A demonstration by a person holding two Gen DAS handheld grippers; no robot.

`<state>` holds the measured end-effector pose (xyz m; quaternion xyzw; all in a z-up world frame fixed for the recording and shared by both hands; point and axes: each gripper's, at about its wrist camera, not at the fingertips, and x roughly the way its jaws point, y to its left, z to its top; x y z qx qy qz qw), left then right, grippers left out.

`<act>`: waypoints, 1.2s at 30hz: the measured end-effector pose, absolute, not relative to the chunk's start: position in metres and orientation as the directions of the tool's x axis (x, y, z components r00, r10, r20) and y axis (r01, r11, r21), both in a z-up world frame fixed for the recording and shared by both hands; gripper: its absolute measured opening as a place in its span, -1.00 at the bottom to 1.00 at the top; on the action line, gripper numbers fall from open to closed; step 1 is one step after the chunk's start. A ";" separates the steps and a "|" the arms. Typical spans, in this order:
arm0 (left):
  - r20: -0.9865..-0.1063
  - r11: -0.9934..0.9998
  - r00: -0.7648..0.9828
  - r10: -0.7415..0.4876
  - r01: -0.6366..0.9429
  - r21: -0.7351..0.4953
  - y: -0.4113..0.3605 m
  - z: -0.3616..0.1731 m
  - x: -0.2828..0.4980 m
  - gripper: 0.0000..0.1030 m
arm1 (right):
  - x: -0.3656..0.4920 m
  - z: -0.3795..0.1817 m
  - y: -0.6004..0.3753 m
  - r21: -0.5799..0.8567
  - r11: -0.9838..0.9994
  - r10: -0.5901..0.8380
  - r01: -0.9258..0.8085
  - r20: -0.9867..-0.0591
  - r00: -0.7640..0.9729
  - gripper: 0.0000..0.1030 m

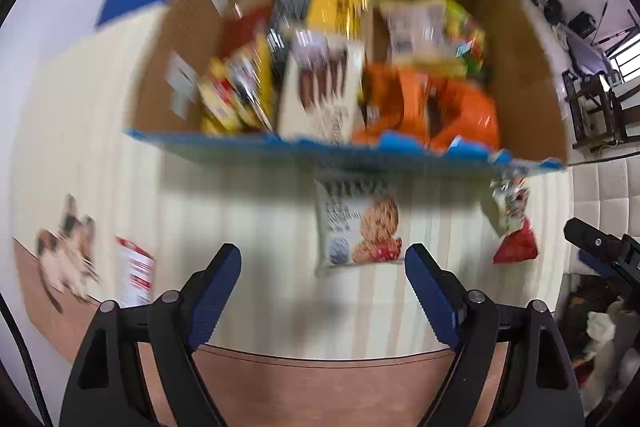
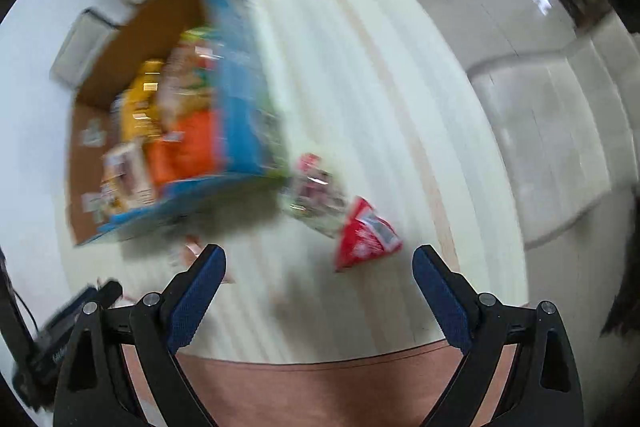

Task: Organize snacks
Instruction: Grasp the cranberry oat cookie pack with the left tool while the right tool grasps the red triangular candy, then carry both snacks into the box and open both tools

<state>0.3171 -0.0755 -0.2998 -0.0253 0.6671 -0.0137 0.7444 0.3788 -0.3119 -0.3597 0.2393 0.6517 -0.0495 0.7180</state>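
1. So, both tools are empty right now. The left gripper (image 1: 323,263) has its blue-padded jaws spread wide with nothing between them, and the right gripper (image 2: 319,265) is just as wide and just as empty.
2. Just ahead of the left gripper's tips lies the white cookie packet with a biscuit picture (image 1: 357,227), flat on the cream striped tabletop (image 1: 248,223). Looks like the obvious first pick.
3. Ahead of the right gripper, slightly toward its right finger, sits the small red triangular snack bag (image 2: 365,237), touching a clear crinkly wrapper (image 2: 316,193).
4. Beyond both is the open brown cardboard box with a blue rim (image 1: 520,75), already stuffed with packets.
5. Tip: everything's blurry, so steady each hand first, straddle the flat packet across its narrow side, then close gently so it doesn't skid.
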 end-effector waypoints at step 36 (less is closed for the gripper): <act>-0.999 0.999 -0.026 -0.042 -0.018 -0.042 -0.103 -0.389 0.286 0.35 | 0.334 -0.446 -0.313 0.327 0.817 0.355 0.474 -0.934 0.033 -0.29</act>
